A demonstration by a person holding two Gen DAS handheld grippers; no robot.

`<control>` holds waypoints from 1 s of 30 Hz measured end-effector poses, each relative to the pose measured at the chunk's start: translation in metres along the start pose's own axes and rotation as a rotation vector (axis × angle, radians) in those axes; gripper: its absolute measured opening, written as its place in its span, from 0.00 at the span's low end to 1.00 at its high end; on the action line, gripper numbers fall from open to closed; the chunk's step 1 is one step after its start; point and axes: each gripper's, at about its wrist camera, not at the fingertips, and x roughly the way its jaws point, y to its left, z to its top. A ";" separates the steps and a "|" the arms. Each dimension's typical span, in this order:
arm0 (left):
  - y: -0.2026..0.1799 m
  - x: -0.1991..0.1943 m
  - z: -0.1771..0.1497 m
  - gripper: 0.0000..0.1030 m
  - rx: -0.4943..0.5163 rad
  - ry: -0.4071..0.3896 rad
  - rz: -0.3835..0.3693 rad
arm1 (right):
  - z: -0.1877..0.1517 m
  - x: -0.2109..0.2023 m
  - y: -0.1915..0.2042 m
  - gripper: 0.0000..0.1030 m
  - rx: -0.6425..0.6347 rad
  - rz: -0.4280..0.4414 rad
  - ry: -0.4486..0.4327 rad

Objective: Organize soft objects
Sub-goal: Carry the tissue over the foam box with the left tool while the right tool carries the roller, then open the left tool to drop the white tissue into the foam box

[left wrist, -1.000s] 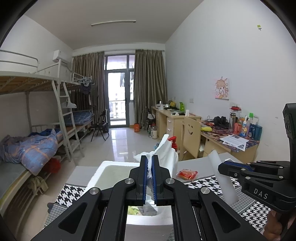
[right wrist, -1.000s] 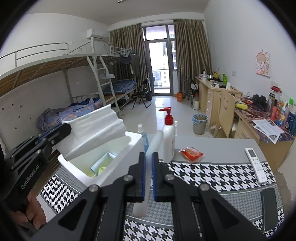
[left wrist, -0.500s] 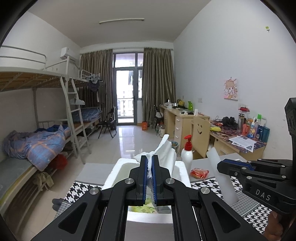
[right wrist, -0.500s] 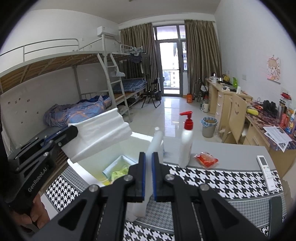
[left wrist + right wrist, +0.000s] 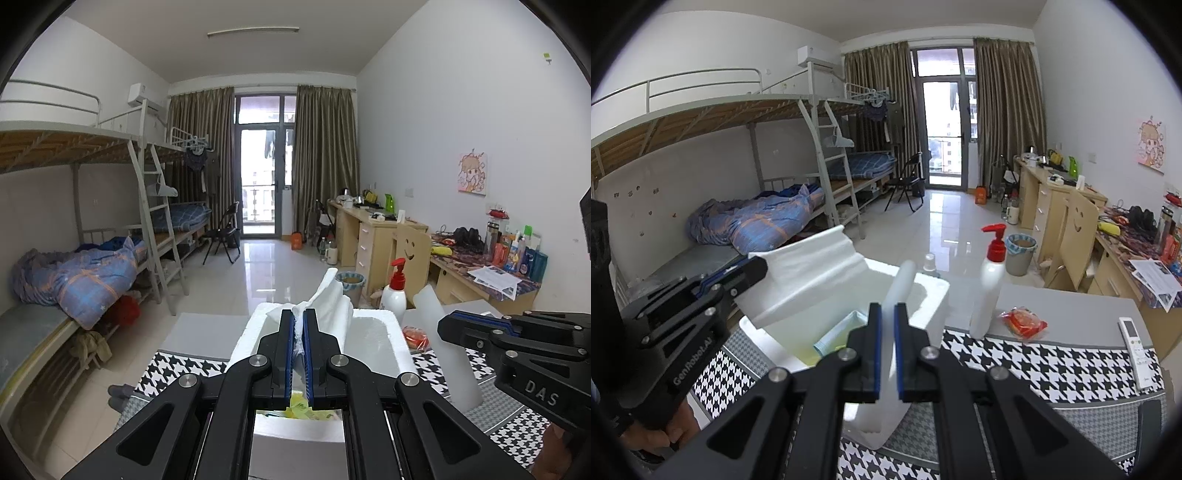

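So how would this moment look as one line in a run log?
left gripper: shut on white cloth | right gripper: shut on cloth's other end | cloth over white foam box

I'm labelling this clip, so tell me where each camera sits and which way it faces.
Left wrist view: rides the left tongs, facing down the dorm room toward the balcony door; the tongs grip a white sheet over the foam box; the right tongs enter from the right.
Right wrist view: rides the right tongs, same facing; they grip a white plastic piece; the left tongs and a hand show on the left.
Shared: foam box, pump bottle, houndstooth cloth.
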 end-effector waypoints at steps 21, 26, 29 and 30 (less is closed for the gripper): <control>0.017 0.036 -0.012 0.30 0.001 0.083 -0.004 | 0.001 0.013 0.003 0.08 -0.002 0.004 0.008; 0.023 0.026 -0.015 0.89 -0.011 0.031 0.013 | 0.001 0.014 0.001 0.08 0.005 0.003 0.007; 0.023 0.023 -0.016 0.97 -0.002 0.026 0.006 | 0.001 0.015 0.003 0.08 0.005 0.003 0.010; 0.023 0.022 -0.016 0.98 0.005 0.021 0.013 | 0.001 0.015 0.004 0.08 0.004 0.003 0.010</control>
